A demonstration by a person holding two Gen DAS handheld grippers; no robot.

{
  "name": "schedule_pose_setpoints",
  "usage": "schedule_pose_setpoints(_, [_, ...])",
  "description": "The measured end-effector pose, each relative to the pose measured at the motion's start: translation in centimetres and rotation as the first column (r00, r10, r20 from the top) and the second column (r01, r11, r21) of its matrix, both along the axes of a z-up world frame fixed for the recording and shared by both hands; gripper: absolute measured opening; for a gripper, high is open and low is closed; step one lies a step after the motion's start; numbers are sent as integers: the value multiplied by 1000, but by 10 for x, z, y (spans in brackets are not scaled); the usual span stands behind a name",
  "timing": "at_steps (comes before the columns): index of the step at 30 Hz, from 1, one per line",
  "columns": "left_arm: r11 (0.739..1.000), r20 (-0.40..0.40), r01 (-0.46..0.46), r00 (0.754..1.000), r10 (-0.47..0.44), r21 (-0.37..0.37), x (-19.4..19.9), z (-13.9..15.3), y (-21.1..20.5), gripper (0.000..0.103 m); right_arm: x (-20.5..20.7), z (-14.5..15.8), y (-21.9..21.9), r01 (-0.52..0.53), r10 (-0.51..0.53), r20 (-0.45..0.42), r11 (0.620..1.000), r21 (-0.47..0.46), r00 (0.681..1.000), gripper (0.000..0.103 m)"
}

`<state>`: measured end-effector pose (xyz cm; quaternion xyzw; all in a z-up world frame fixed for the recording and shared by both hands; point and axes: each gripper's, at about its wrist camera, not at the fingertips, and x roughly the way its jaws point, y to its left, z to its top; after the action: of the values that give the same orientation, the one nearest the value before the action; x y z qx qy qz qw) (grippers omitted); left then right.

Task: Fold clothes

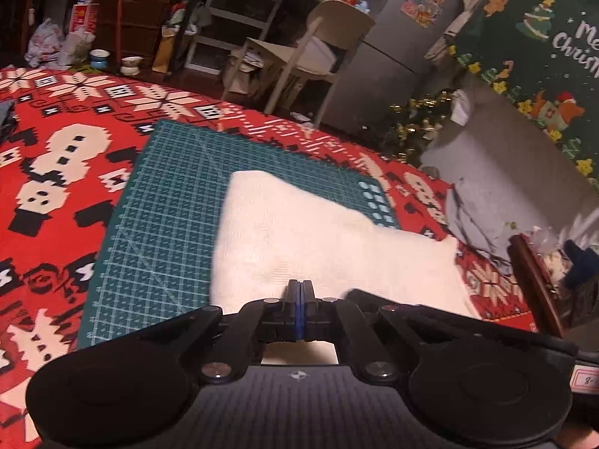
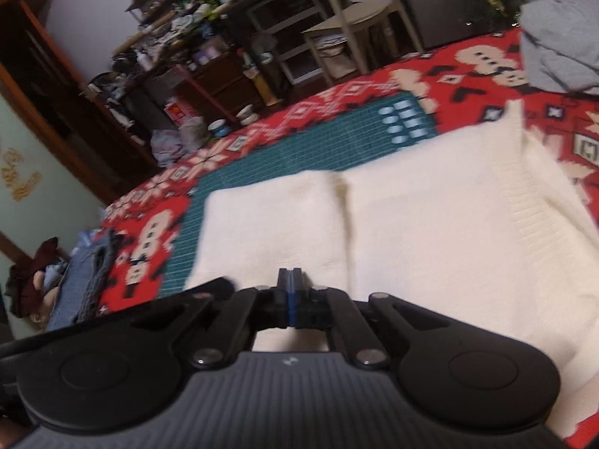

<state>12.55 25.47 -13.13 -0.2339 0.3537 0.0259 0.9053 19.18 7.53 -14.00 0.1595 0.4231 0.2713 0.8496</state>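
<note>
white sweater (image 2: 430, 224) on green mat (image 1: 168, 205)

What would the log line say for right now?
left tongs: shut, empty | right tongs: shut, empty | white sweater: partly folded on green mat

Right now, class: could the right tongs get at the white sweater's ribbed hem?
Probably yes. The right tongs, shut and empty, sit over the white sweater; the ribbed hem lies off to their right with nothing on it or between them.
</note>
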Motion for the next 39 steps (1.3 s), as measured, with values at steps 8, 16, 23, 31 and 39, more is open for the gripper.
schedule_pose_setpoints(8, [990,43,-66,996,72,-123,3,9,20,2,16,14,-27,85,-85,-6,988,128,996,3])
schedule_pose_setpoints(16, [970,24,-63,997,71,-236,54,-3,39,2,53,9,15,-3,1,13,995,96,1000,4])
schedule_pose_setpoints(23, [970,-13,-59,998,58,-235,66,-11,47,3,71,-4,31,-8,8,15,999,33,1000,0])
schedule_pose_setpoints(31, [970,25,-114,992,122,-217,56,-11,54,3,75,-9,14,38,-39,24,997,60,999,0])
schedule_pose_setpoints(39, [954,41,-169,982,185,-246,38,1,69,3,80,-1,-20,133,-135,17,985,109,991,26])
